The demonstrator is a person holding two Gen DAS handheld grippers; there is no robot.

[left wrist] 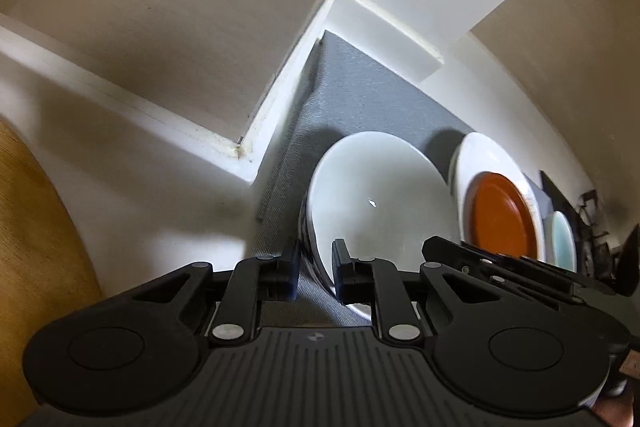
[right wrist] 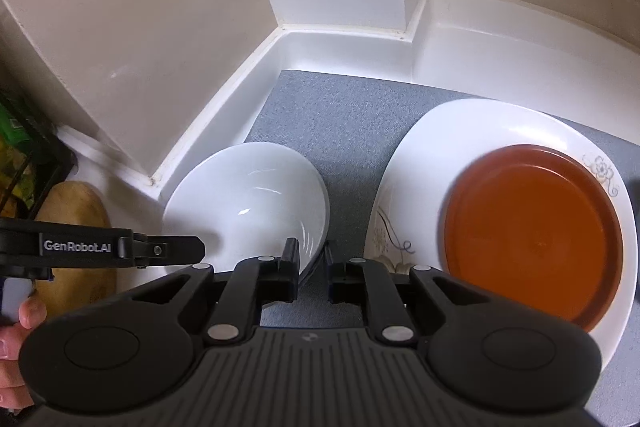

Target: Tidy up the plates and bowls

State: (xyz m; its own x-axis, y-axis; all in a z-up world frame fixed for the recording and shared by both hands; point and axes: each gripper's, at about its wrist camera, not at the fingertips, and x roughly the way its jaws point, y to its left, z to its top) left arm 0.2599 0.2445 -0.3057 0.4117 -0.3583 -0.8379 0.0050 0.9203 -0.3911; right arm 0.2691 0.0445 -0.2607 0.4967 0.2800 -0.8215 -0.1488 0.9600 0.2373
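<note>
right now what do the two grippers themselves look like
Both are matte black plastic: a ribbed grey-black base plate, two round side lobes, silver pivot pins. The left gripper has blue-edged finger pads; its side reads GenRobot.AI in white. The right gripper matches.

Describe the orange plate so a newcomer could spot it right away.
Start at the grey mat laid in the white-walled corner. On its right side sits a large white plate with a floral trim, and the orange plate lies on top of it. It is the only orange dish; the bowl to its left is plain white.
</note>
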